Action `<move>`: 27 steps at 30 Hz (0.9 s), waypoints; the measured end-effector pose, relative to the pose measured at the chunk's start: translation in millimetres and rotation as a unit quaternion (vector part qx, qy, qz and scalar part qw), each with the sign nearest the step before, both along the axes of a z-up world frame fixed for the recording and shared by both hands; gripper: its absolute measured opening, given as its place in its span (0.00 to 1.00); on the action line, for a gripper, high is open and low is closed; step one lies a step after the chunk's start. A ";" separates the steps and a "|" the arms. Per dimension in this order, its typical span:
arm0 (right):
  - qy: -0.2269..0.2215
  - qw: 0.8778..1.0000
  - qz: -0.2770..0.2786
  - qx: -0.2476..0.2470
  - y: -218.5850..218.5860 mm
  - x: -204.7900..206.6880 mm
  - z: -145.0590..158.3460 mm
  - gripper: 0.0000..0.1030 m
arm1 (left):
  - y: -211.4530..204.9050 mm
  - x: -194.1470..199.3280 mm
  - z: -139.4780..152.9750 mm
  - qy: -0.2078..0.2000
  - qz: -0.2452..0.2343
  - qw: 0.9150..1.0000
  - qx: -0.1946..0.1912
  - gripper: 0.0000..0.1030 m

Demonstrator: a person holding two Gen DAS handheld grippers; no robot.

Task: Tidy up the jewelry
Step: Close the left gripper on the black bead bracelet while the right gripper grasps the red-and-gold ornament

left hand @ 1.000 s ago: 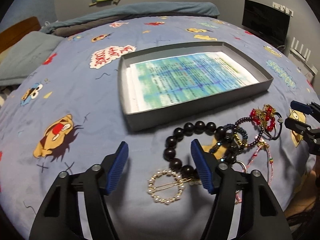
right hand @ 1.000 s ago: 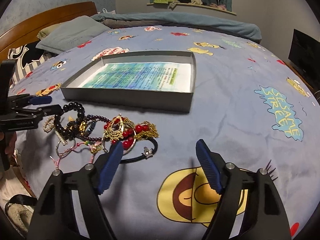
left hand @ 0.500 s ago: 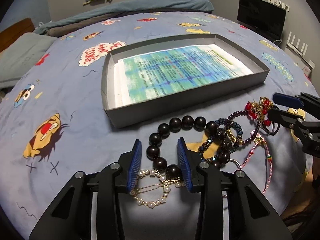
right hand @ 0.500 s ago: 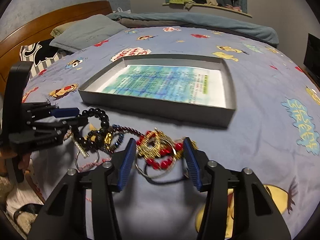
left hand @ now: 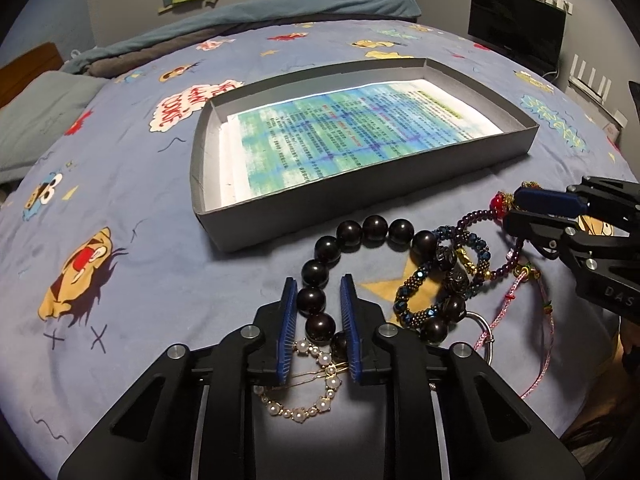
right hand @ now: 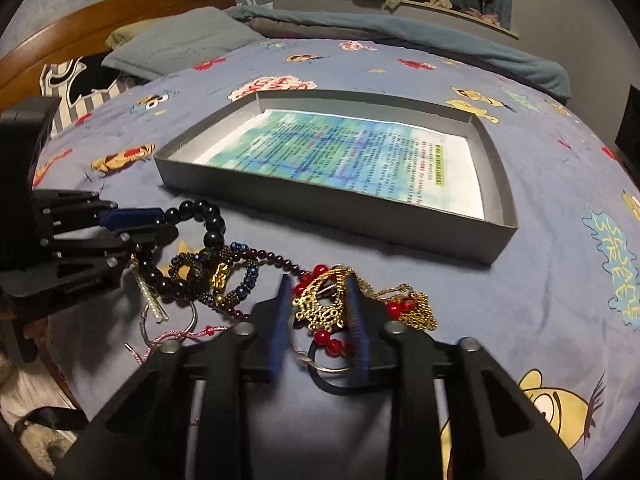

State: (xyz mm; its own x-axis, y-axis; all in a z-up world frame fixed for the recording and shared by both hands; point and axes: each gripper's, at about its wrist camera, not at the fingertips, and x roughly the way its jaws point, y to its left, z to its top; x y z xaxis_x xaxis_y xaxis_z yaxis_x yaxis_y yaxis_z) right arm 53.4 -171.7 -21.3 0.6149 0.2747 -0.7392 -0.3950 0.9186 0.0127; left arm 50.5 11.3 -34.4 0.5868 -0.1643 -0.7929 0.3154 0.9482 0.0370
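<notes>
A pile of jewelry lies on the bed in front of a grey shallow box (left hand: 224,236) lined with a printed sheet. My left gripper (left hand: 318,284) is shut on the black bead bracelet (left hand: 374,227), its blue pads on either side of the beads. A pearl ring clip (left hand: 304,396) lies under it. My right gripper (right hand: 318,286) is shut on the gold and red earring piece (right hand: 320,312) with a metal hoop. A blue beaded bracelet (left hand: 424,292), a purple bead strand (left hand: 476,216) and pink cords (left hand: 508,308) lie between the grippers.
The box (right hand: 360,208) sits in the middle of a blue cartoon bedsheet (left hand: 120,168). A pillow (right hand: 180,44) and wooden headboard (right hand: 100,12) are at the far side. A black monitor (left hand: 516,20) stands beyond the bed. The bed's near edge is just below the jewelry.
Both grippers have moved forward into the jewelry pile and closed: the left onto the black bead bracelet, the right onto the gold and red earring piece.
</notes>
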 end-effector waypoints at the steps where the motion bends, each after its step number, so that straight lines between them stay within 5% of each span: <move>1: -0.004 1.000 0.001 0.000 0.0 -1.3 0.5 0.24 | 2.4 0.5 -0.2 0.001 0.001 1.000 -0.004 0.17; 2: -0.007 1.000 0.002 0.000 0.2 -2.4 1.1 0.13 | 3.8 0.4 0.2 0.001 0.001 1.000 -0.009 0.16; 13: -0.044 0.999 -0.001 0.020 -7.8 -14.3 26.7 0.11 | 8.3 -10.7 21.2 -0.033 -0.003 0.999 -0.026 0.15; 15: -0.051 0.998 0.000 0.022 -9.3 -16.3 35.0 0.01 | 9.2 -13.7 30.8 -0.043 -0.005 0.999 -0.030 0.15; 27: -0.083 0.996 0.003 0.025 -12.8 -22.7 59.8 0.01 | 7.6 -23.4 64.1 -0.072 -0.022 0.996 -0.049 0.15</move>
